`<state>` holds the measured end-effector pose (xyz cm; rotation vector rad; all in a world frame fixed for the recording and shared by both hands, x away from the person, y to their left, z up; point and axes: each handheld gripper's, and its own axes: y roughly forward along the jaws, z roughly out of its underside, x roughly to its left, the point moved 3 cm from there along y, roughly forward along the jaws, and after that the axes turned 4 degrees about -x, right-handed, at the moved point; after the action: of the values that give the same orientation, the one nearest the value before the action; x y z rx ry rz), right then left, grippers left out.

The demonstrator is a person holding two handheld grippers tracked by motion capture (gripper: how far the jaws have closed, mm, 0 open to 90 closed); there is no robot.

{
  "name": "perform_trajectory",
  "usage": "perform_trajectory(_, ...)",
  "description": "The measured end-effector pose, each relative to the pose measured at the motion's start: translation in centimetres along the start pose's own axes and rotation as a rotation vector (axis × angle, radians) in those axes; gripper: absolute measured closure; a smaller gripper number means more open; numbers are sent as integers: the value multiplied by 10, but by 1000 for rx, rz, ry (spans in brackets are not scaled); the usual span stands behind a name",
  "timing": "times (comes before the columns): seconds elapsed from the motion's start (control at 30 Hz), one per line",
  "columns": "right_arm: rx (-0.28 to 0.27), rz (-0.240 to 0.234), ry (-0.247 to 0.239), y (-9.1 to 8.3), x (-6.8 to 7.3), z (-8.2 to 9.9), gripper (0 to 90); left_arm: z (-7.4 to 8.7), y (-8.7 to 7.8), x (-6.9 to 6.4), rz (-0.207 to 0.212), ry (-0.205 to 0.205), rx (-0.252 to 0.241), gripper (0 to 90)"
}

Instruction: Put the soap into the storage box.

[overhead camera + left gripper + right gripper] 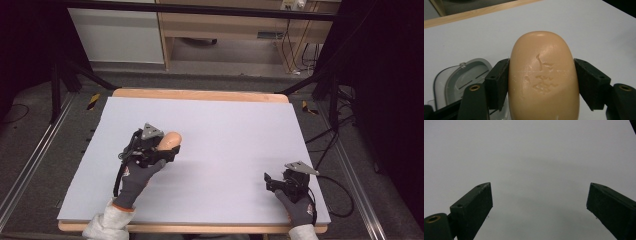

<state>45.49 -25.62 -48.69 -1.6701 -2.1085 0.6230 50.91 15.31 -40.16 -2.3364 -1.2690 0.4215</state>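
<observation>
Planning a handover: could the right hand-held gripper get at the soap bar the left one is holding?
Probably yes. The right hand-held gripper is open and holds nothing, and bare table lies between it and the soap bar; the left hand-held gripper clamps the bar's sides, leaving its far end exposed.

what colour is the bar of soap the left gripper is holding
The soap is pale peach-orange, with a stamped mark on its face. The left gripper view shows it best.

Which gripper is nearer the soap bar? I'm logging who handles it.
Left. The left gripper is shut on the soap bar, one of its fingers pressed to each side. The right gripper sits open, far off near the table's right front.
</observation>
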Motion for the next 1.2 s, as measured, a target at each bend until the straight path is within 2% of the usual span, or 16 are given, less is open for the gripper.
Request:
perform_trajectory(0.5,3,-2,4,0,0,0,68,6,7,38,-93,-61,16,315)
perform_trajectory(0.87,5,-2,-1,1,1,0,68,14,20,49,-123,-69,45,315)
perform_trajectory(1.2,9,-5,-4,1,1,0,68,20,24,57,-141,-84,54,315)
